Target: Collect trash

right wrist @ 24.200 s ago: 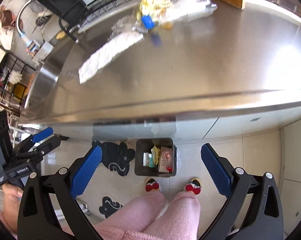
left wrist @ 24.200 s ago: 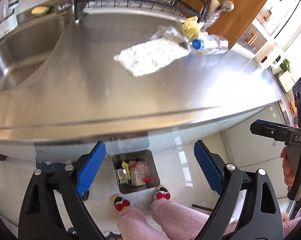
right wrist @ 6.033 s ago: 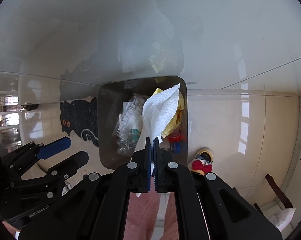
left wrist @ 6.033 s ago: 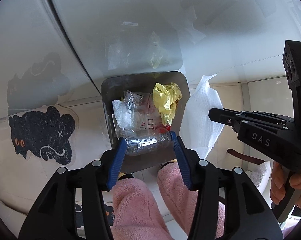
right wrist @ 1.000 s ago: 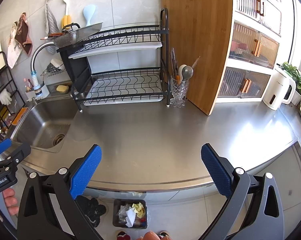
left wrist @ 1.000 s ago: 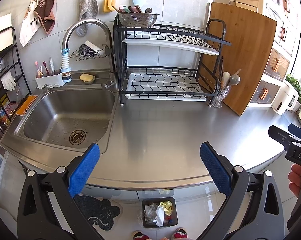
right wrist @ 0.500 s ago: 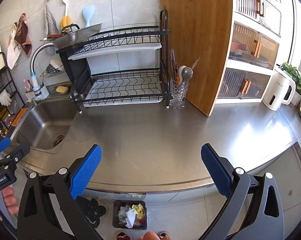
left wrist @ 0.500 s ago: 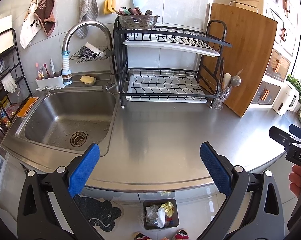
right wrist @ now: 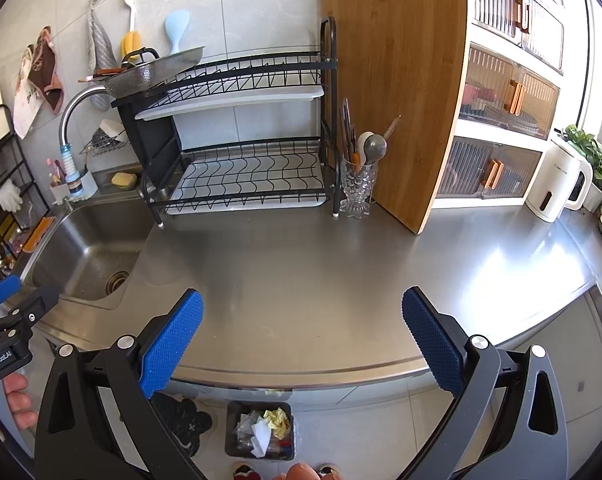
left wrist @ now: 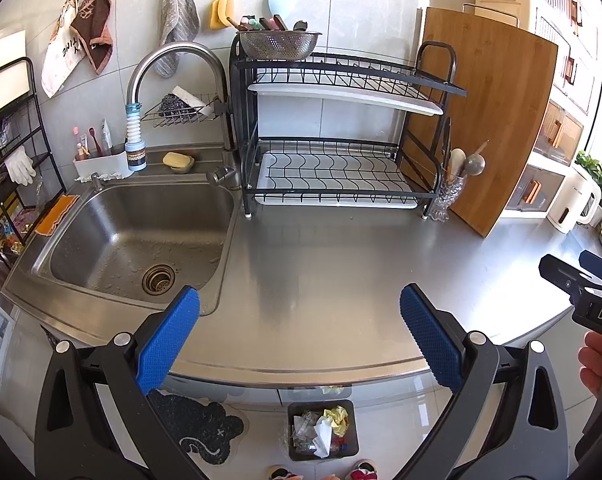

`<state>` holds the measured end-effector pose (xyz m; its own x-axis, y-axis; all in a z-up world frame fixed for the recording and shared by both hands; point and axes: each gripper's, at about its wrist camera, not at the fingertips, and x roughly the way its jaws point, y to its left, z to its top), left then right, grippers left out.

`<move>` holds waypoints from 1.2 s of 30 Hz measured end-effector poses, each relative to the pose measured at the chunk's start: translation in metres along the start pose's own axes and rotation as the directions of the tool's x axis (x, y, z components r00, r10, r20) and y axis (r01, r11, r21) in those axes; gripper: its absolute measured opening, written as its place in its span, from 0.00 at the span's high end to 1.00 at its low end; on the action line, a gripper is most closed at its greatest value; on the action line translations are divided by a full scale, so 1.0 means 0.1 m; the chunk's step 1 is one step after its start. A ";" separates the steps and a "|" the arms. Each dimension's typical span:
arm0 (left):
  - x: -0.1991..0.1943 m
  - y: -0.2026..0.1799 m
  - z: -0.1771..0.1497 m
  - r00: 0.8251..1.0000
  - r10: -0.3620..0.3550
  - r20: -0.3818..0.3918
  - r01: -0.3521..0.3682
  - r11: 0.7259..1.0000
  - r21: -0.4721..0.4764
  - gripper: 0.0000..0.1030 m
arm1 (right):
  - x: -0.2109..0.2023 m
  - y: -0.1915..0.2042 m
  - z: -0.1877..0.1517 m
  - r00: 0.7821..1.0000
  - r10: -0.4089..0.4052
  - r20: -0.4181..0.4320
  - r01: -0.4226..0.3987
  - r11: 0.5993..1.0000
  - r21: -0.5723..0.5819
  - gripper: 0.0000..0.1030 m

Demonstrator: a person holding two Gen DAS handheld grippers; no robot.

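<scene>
Where trash fills bin (left wrist: 322, 430), bare countertop (left wrist: 341, 264).

Two hand-held grippers (left wrist: 299, 334) (right wrist: 301, 334), one bin (left wrist: 351, 446), one sink (left wrist: 101, 240), one dish rack (left wrist: 333, 168), one cutting board (left wrist: 489, 120), one kettle (left wrist: 573, 200).

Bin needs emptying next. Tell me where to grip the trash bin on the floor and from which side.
Grip the trash bin by its left wall from above: it stands upright and open-topped, and trash fills the middle. Both the left gripper and the right gripper are open and empty.
</scene>
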<state>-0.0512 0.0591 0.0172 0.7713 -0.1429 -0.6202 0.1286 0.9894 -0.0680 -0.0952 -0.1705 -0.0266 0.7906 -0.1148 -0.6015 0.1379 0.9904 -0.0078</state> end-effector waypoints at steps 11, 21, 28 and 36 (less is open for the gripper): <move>0.02 0.00 0.01 1.000 -0.003 -0.010 0.003 1.000 -0.014 0.08 | 0.02 0.01 0.01 1.000 -0.003 0.000 0.003 1.000 0.001 0.03; 0.06 -0.05 0.02 1.000 0.019 -0.025 -0.018 1.000 0.019 0.08 | 0.04 -0.02 0.02 1.000 0.001 -0.002 -0.001 1.000 0.011 0.03; 0.10 -0.01 0.01 0.999 0.003 -0.052 -0.004 1.000 -0.015 0.08 | 0.06 -0.04 0.01 1.000 0.001 -0.009 -0.001 1.000 0.014 0.03; 0.06 0.02 0.02 1.000 -0.005 -0.019 0.004 0.999 -0.038 0.08 | 0.08 -0.03 0.01 1.000 0.009 -0.016 -0.009 1.000 0.011 0.03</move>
<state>-0.0452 0.0603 0.0153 0.7587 -0.1471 -0.6347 0.1080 0.9891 -0.1002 -0.0887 -0.1741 -0.0306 0.7823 -0.1044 -0.6141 0.1373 0.9905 0.0064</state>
